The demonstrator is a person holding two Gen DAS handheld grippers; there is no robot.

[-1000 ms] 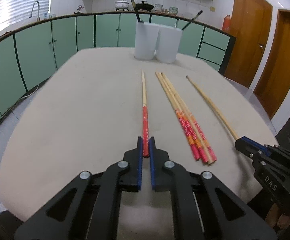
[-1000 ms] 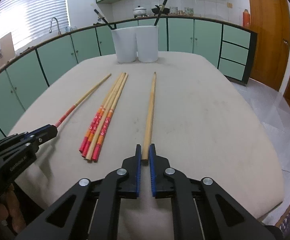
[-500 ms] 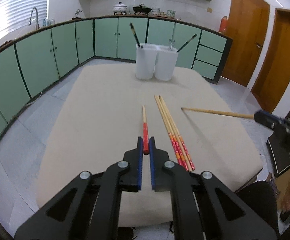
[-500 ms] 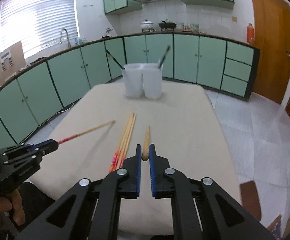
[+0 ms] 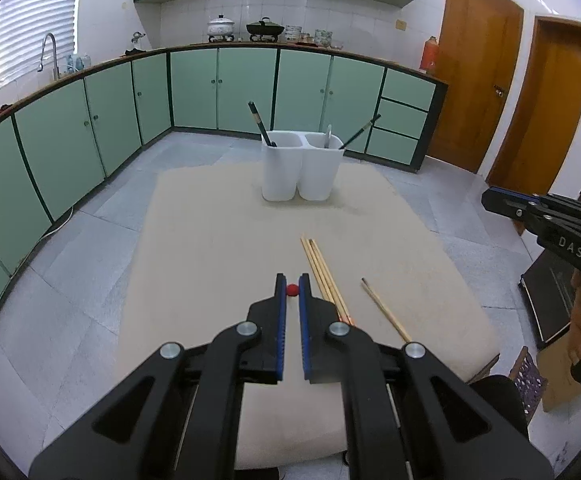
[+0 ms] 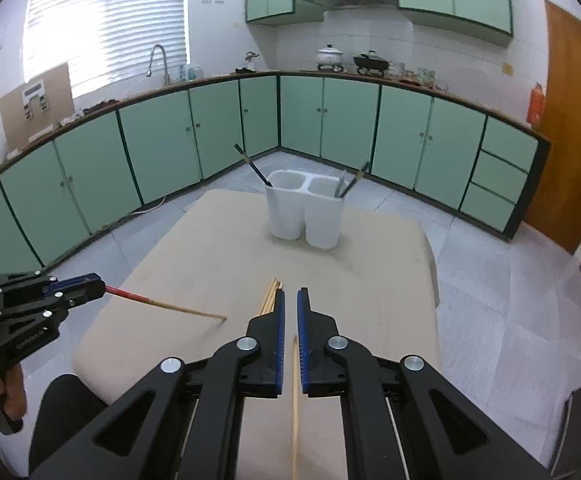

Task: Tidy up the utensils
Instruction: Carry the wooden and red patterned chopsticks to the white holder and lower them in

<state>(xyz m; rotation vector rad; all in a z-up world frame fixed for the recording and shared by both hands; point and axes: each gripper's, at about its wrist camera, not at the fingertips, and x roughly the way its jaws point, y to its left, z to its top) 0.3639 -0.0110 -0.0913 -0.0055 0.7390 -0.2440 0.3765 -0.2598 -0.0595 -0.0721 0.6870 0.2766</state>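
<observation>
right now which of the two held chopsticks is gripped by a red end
The red-ended chopstick in the left gripper; the right gripper holds a plain wooden chopstick.
</observation>
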